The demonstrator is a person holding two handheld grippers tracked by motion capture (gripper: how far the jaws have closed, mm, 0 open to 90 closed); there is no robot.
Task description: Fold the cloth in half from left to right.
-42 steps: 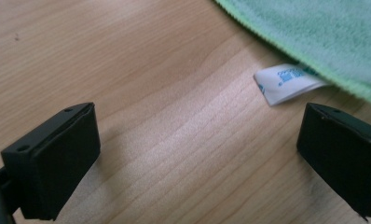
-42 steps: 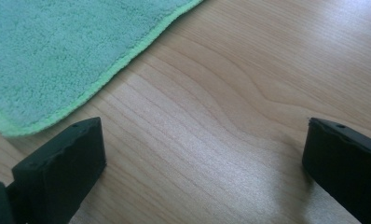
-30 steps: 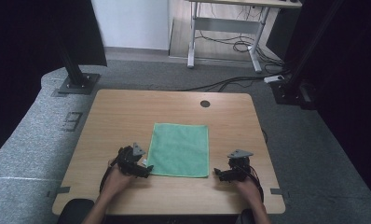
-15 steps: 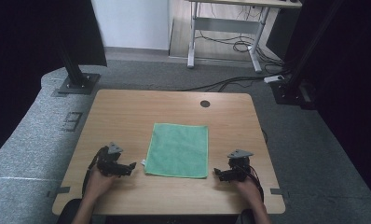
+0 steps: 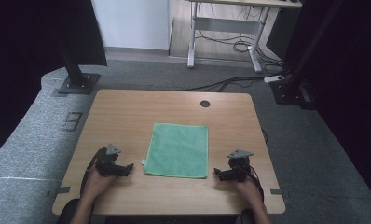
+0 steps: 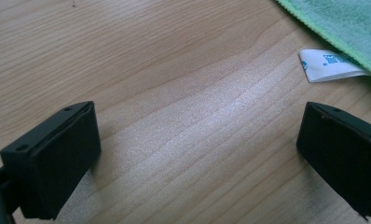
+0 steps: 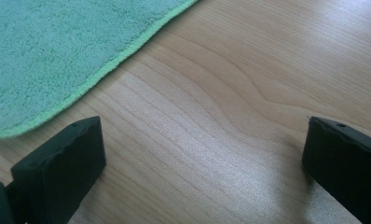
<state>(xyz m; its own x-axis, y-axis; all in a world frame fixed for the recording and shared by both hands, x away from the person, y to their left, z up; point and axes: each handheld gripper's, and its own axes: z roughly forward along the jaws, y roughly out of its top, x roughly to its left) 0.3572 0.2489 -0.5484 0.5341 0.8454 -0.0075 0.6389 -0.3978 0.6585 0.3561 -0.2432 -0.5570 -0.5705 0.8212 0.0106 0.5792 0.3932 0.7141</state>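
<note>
Green cloth (image 5: pixel 178 150) lies flat on the wooden desk (image 5: pixel 127 112), near the middle, towards the person's edge. Roughly square, spread in one layer, no big wrinkles; nap is short and fuzzy w/ a brighter green stitched hem round the edge. Near edge runs slightly askew to the desk edge. White care label (image 6: pixel 326 65) w/ blue print sticks out from under the near left corner, flat on the wood.

Left gripper (image 5: pixel 129 169) rests low on the desk just left of that corner, near but not touching the cloth; fingers (image 6: pixel 53 161) spread wide, bare wood between them. Right gripper (image 5: pixel 218 174) sits by the near right corner, just beside the hem, not on it; fingers (image 7: pixel 58 170) also spread wide, nothing pinched. Each is held by a hand at the desk's near edge.
</note>
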